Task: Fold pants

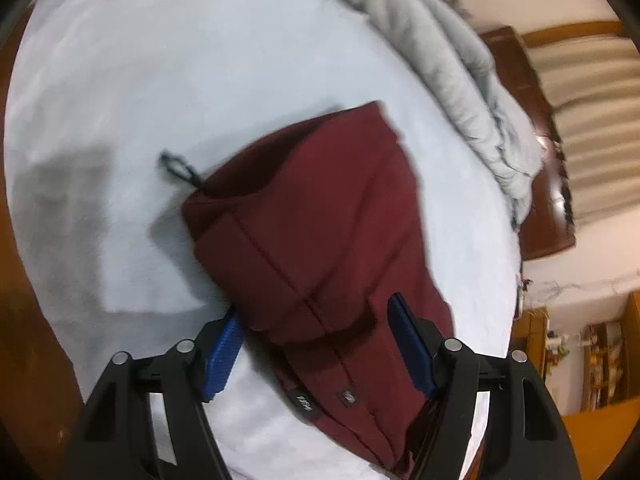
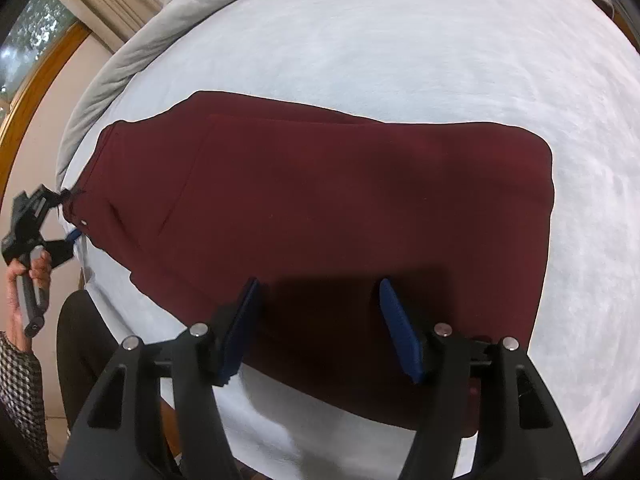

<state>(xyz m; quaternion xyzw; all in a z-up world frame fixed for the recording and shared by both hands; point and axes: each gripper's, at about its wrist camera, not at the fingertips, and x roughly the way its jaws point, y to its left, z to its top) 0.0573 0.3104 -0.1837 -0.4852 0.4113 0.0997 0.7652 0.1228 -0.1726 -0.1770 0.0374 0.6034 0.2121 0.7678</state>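
Both tongs (image 1: 316,320) (image 2: 316,312) gape astride the folded maroon pants (image 2: 320,200).

The pants (image 1: 320,248) are motion-blurred in the left wrist view, the two small labels (image 1: 304,403) near their hem unreadable. The left tongs (image 2: 74,236) sit partly cut off at the right view's edge; their opening cannot be judged there.

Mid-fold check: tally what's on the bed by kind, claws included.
Maroon pants: 1
Grey duvet: 1
White bedsheet: 1
Claws: 2, the left claw and the right claw, both open over the pants
Total: 5
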